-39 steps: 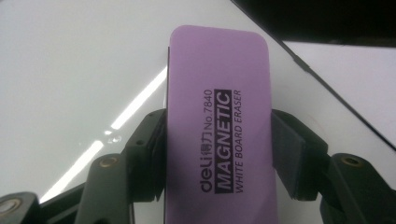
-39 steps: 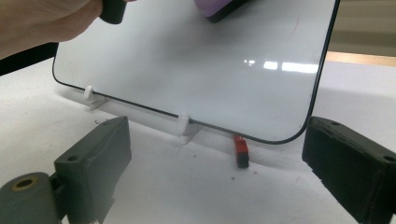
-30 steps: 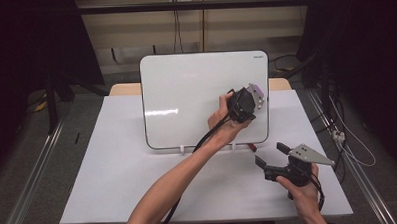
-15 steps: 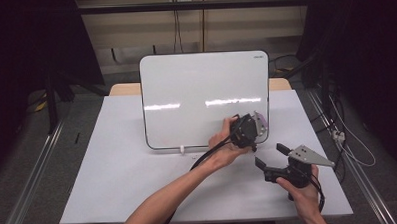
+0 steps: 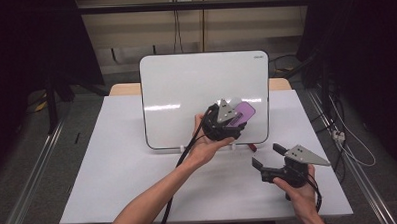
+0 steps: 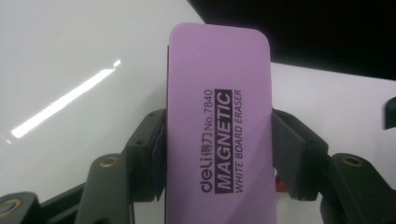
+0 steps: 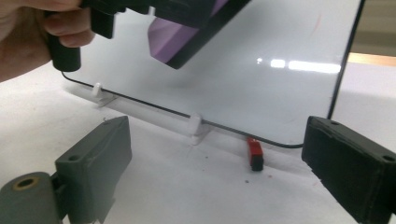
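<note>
High view: my left gripper [image 5: 235,115] is clamped on the purple eraser [image 5: 240,114], up against the lower right part of the whiteboard [image 5: 185,87], which stands upright on the white table [image 5: 113,170]. My right gripper [image 5: 268,156] sits low over the table near its right front, well apart from the board, jaws spread with nothing between them.

Left gripper view: eraser [image 6: 219,126] pinched on both long edges by my jaws, printed label facing the camera, board surface [image 6: 70,60] behind it.

Right gripper view: my jaws wide apart, nothing gripped. Eraser [image 7: 168,39] at top against the board [image 7: 271,84]. Small red clip [image 7: 255,154] at the board's bottom edge, on the table.
</note>
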`<state>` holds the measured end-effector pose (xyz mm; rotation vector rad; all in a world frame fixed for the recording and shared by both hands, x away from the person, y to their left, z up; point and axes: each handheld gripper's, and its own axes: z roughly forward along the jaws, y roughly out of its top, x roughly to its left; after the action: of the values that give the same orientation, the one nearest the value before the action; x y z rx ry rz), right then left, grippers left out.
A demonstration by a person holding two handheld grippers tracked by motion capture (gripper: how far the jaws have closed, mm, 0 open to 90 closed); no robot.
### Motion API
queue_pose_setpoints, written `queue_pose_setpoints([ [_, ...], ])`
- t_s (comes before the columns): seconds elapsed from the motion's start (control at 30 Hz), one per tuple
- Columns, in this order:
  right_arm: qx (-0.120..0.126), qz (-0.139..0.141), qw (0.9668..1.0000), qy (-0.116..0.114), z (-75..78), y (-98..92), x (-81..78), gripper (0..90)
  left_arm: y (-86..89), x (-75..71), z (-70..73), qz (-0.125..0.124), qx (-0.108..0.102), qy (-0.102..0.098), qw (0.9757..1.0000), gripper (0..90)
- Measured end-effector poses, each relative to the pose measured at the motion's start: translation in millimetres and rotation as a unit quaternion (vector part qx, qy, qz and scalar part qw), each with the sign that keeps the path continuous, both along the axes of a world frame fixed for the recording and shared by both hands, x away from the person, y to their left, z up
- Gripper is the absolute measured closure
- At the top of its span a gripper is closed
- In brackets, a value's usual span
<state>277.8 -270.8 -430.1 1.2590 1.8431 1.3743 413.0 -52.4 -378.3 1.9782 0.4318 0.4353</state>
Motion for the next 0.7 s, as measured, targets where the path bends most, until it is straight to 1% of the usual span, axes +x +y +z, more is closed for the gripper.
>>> queue_pose_setpoints([
  [0.03,0.004,0.0,1.0,0.001,0.1,1.1,0.2,8.6,3.4,-2.1,0.3,0.001,-0.004,0.002,1.0,41.1],
  [0.1,0.004,0.001,1.0,-0.001,0.4,2.4,0.3,8.6,10.4,-5.5,0.1,0.003,-0.001,-0.009,1.0,41.1],
  [0.13,0.004,0.002,1.0,-0.001,0.5,2.9,0.2,8.6,14.2,-6.5,-0.4,0.003,-0.003,-0.011,0.9999,41.1],
  [0.17,0.006,0.003,1.0,0.0,0.6,3.4,-0.1,8.7,17.8,-7.3,-1.4,0.004,-0.005,-0.01,0.9999,41.1],
  [0.2,0.004,0.004,1.0,0.001,0.6,3.5,0.0,9.0,20.0,-7.9,-2.7,0.006,-0.012,-0.011,0.9998,41.1],
  [0.23,0.005,0.004,1.0,0.001,0.6,3.7,0.1,9.1,23.9,-8.3,-3.9,0.006,-0.011,-0.012,0.9998,41.1],
  [0.27,0.007,0.004,1.0,0.001,1.0,4.0,0.1,9.8,26.8,-9.2,-5.6,0.008,-0.016,-0.009,0.9998,41.1],
  [0.33,0.02,0.007,0.9998,0.0,2.6,5.3,-0.4,10.5,34.6,-11.5,-7.2,0.01,-0.017,-0.005,0.9998,41.1],
  [0.37,0.024,0.009,0.9997,-0.001,3.6,5.8,-0.8,11.0,37.7,-12.6,-7.3,0.01,-0.018,-0.007,0.9998,41.1],
  [0.4,0.027,0.011,0.9996,-0.002,4.8,6.4,-1.2,12.0,40.1,-14.0,-7.5,0.012,-0.026,-0.006,0.9996,41.1],
  [0.43,0.032,0.013,0.9994,-0.003,6.3,7.1,-1.2,12.8,42.7,-14.8,-7.1,0.013,-0.026,-0.005,0.9996,41.1],
  [0.47,0.037,0.014,0.9992,-0.003,7.4,7.6,-1.0,13.0,45.2,-16.2,-7.2,0.013,-0.031,-0.002,0.9994,41.1],
  [0.5,0.043,0.015,0.999,-0.004,8.7,8.2,-0.6,13.2,47.1,-18.1,-7.7,0.015,-0.035,-0.003,0.9993,41.1],
  [0.53,0.05,0.016,0.9986,-0.003,10.2,8.8,-0.4,14.4,49.8,-20.0,-7.8,0.014,-0.026,-0.011,0.9995,41.1],
  [0.6,0.065,0.017,0.9977,-0.003,13.3,10.9,1.2,16.1,52.7,-24.4,-9.5,0.015,-0.036,-0.01,0.9992,41.1],
  [0.63,0.069,0.018,0.9975,-0.004,14.2,11.8,2.3,16.9,55.3,-26.5,-9.6,0.015,-0.032,-0.012,0.9993,41.1],
  [0.7,0.083,0.024,0.9963,-0.004,17.0,15.7,5.1,19.9,58.7,-32.4,-10.9,0.014,-0.039,-0.016,0.999,41.1],
])
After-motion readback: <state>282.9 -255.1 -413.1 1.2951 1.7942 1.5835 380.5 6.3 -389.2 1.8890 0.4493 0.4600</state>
